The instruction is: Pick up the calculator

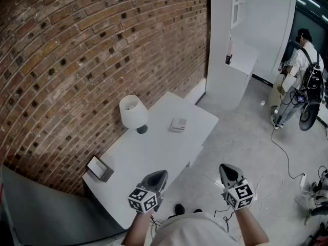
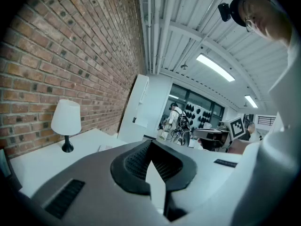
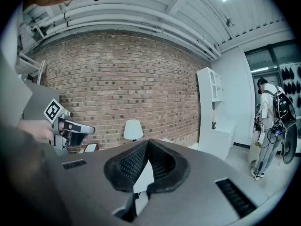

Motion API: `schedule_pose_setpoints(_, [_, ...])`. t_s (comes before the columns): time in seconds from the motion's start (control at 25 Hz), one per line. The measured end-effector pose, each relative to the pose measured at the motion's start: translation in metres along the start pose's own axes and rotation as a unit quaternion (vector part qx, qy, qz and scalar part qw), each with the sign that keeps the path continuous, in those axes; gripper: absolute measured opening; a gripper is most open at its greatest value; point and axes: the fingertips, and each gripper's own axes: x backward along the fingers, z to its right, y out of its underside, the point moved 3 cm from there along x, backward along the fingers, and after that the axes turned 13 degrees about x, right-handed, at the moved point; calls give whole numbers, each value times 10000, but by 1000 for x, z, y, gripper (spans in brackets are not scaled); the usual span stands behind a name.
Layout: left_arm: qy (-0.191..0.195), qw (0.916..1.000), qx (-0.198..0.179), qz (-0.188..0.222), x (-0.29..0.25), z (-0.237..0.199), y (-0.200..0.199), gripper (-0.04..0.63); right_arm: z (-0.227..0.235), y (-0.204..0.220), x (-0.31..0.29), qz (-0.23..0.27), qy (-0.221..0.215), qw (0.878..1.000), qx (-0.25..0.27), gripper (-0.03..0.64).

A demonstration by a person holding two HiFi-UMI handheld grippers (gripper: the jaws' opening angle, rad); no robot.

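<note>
1. I hold the left gripper low in front of me, over the near end of the long white table. Its own view shows its jaws pressed together with nothing between them.
2. The right gripper hangs beside it, off the table and above the grey concrete floor. Its dark ribbed pads also meet at the tip and hold nothing.
3. Both grippers tip slightly down toward the table. I read this as a ready stance, with neither one committed to a reach.
4. The flat, pale grey square slab, which I take for the calculator, lies on the tabletop toward the far end, well apart from both grippers.
5. It sits in open table with nothing touching it, so the line from my side looks clear.
6. The white-shaded table lamp with a dark base stands near it, closer to the red brick wall. That is the thing I would avoid brushing.
7. A small dark-framed box sits at the table's near corner by the wall, out of the path.
8. The calculator lies flat and thin, so I judge that whichever gripper goes must open first and close across its edges.
</note>
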Motion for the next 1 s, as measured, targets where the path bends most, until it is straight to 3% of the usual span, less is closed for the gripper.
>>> schedule_pose_setpoints(0.8, [-64, 9999, 107, -7, 2, -7, 9, 14, -13, 2, -4, 48, -86, 9998, -172, 12])
schedule_pose_setpoints(1.0, [-89, 9998, 180, -25, 2, -14, 11, 79, -15, 5, -6, 30, -88, 9998, -178, 11])
